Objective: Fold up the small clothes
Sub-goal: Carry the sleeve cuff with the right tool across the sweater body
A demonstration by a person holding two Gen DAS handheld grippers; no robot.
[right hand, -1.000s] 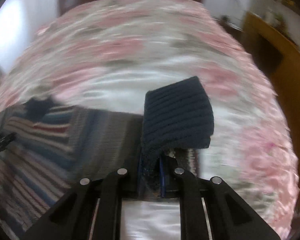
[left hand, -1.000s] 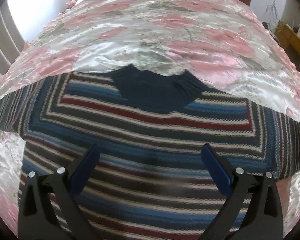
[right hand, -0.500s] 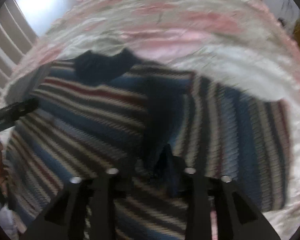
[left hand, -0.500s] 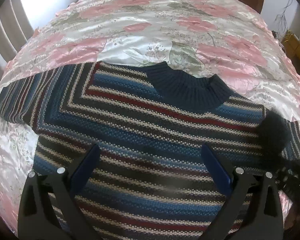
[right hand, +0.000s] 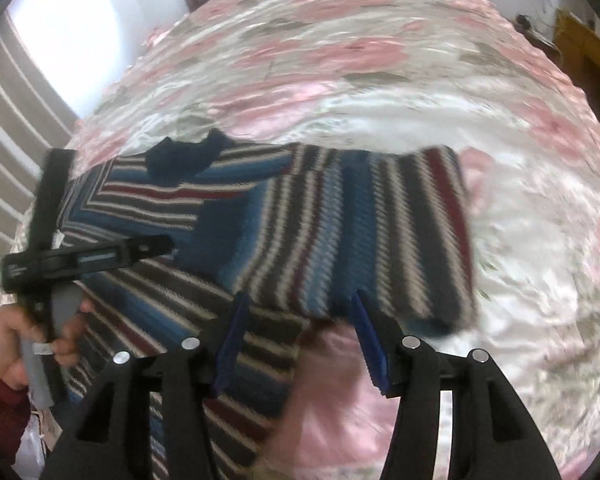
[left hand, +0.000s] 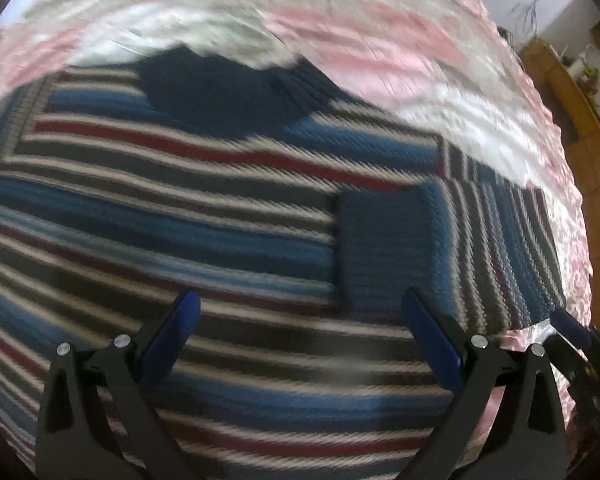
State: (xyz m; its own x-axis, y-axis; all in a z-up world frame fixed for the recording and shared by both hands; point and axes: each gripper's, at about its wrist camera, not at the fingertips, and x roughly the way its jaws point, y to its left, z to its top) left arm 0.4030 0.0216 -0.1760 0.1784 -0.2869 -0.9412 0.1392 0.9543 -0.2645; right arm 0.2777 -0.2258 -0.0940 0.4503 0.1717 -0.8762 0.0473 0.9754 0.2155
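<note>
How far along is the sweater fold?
Done: the right sleeve is folded across the striped sweater, its navy cuff lying on the chest. In hand: nothing; the right gripper and left gripper are both open. Left: the other sleeve, cut off at the frame edge, and the body fold.

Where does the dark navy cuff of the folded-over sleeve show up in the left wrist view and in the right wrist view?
Left wrist view: navy cuff right of centre, lying on the sweater's chest.
Right wrist view: same cuff left of centre, partly behind the left gripper.
Shared landmark: navy collar.
</note>
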